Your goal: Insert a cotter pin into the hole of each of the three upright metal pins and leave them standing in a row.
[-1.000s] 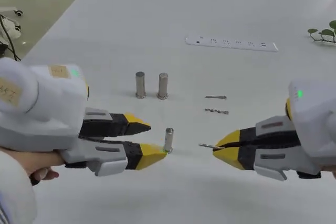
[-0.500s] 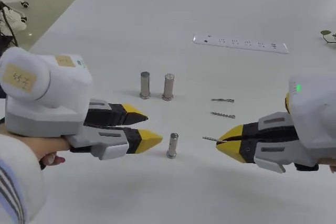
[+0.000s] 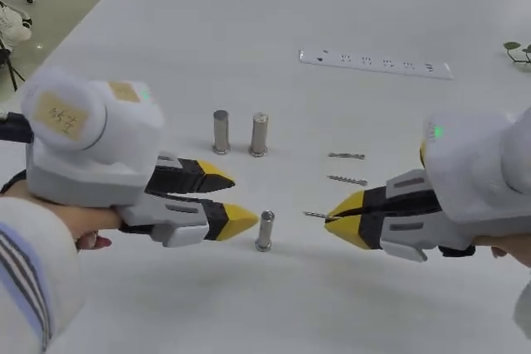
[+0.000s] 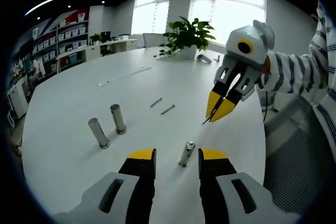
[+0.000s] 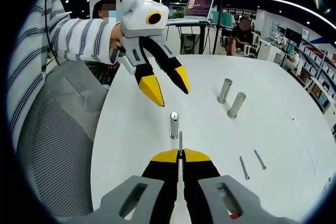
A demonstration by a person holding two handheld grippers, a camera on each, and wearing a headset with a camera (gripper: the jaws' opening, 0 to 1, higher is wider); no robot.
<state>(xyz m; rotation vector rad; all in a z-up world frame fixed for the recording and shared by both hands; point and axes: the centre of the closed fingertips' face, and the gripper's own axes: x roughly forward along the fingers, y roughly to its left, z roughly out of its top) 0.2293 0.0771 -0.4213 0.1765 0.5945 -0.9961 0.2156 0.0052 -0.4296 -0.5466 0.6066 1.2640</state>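
One upright metal pin (image 3: 265, 230) (image 4: 186, 153) (image 5: 174, 125) stands alone on the white table, between the two grippers. Two more upright pins (image 3: 221, 132) (image 3: 259, 134) stand side by side farther back. My left gripper (image 3: 239, 199) (image 4: 177, 157) is open, its yellow tips just left of the lone pin, not touching it. My right gripper (image 3: 331, 219) (image 5: 180, 155) is shut on a cotter pin (image 3: 315, 215) (image 5: 180, 142) that points at the lone pin from the right, a short gap away. Two loose cotter pins (image 3: 346, 156) (image 3: 348, 180) lie on the table behind the right gripper.
A white power strip (image 3: 375, 64) lies far back on the table (image 3: 207, 31). A potted plant (image 4: 187, 36) stands at the table's far end. A mesh office chair (image 5: 58, 145) stands beside the table, and people sit at desks in the background.
The left gripper has drawn back from the lone pin, which its lower tip touched a second ago. The right gripper with its cotter pin has moved slightly closer to the pin.
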